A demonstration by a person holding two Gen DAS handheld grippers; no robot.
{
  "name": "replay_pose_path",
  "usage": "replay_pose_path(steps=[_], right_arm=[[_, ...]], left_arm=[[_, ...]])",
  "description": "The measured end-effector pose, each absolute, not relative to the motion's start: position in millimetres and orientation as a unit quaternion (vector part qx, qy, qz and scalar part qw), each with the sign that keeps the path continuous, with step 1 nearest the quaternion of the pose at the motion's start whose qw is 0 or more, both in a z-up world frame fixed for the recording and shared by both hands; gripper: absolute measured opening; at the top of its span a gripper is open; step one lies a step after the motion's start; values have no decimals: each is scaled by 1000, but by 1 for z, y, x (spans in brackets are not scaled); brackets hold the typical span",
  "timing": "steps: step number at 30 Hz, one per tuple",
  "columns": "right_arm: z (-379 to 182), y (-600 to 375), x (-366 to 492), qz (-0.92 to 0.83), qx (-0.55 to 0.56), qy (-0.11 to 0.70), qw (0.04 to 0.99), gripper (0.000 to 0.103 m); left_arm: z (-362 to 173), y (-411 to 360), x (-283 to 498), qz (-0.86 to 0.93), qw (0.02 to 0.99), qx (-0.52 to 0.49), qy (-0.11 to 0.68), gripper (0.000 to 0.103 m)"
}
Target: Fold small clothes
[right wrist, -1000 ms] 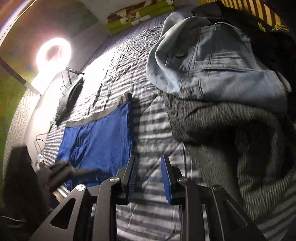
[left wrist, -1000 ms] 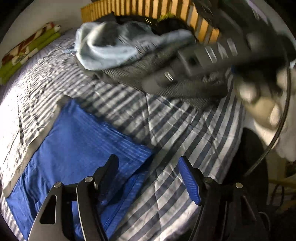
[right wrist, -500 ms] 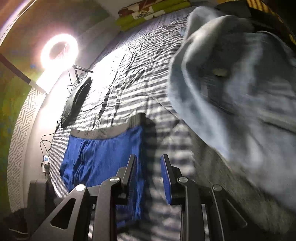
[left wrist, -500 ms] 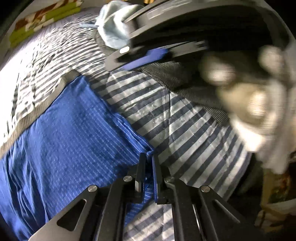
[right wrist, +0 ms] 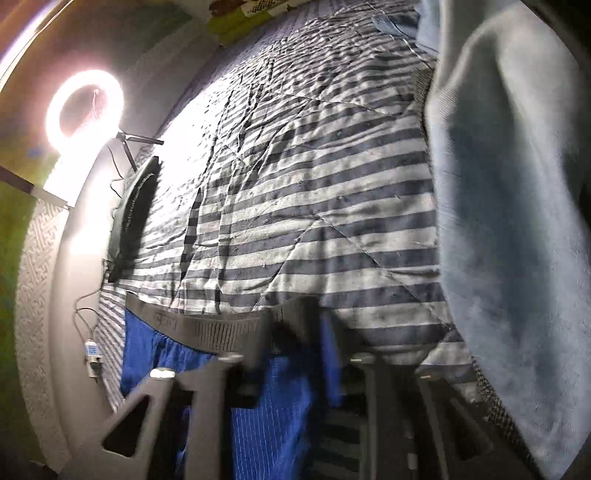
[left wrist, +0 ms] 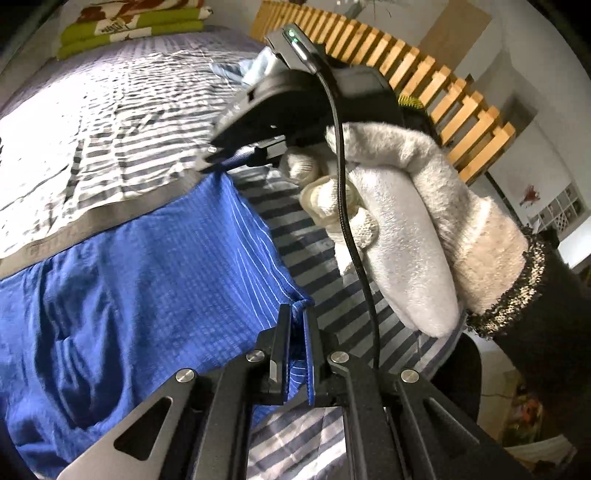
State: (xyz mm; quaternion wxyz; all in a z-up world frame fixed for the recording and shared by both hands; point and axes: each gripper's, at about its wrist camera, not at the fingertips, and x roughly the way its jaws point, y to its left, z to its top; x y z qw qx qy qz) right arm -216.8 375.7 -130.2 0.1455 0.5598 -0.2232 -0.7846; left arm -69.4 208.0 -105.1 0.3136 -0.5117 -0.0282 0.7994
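Observation:
Blue pinstriped shorts [left wrist: 147, 295] with a grey waistband [left wrist: 92, 221] lie flat on the striped bed cover [left wrist: 110, 122]. My left gripper [left wrist: 297, 317] is shut on the shorts' near right corner, at the leg hem. In the left wrist view a white-gloved hand [left wrist: 406, 221] holds my right gripper [left wrist: 208, 164] at the far right end of the waistband. The right wrist view is blurred: my right gripper [right wrist: 301, 332] has its fingers a little apart, open, over the blue shorts [right wrist: 280, 406] just below the waistband [right wrist: 207, 325].
A light-blue denim garment [right wrist: 509, 184] lies in a pile close on the right. A ring light [right wrist: 85, 107] and a black item [right wrist: 133, 214] stand at the bed's left edge. Folded green bedding [left wrist: 129, 26] and a slatted wooden headboard [left wrist: 424, 74] are at the far end.
My left gripper closed on the shorts' hem corner and holds it. My right gripper swung left from the clothes pile to the waistband's end.

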Motion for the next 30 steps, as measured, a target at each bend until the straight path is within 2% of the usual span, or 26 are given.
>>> replay_pose_path(steps=[10, 17, 25, 30], right_arm=[[-68, 331, -204, -818, 526, -194, 132, 5], [-31, 230, -205, -836, 505, -148, 157, 5], [-59, 105, -228, -825, 535, -70, 168, 5], [-87, 45, -239, -815, 555, -27, 166, 5]], left_arm=[[-79, 104, -42, 833, 263, -479, -90, 5], [-74, -12, -3, 858, 179, -457, -149, 4], [-106, -114, 10, 852, 102, -462, -225, 4], [-126, -147, 17, 844, 83, -464, -255, 4]])
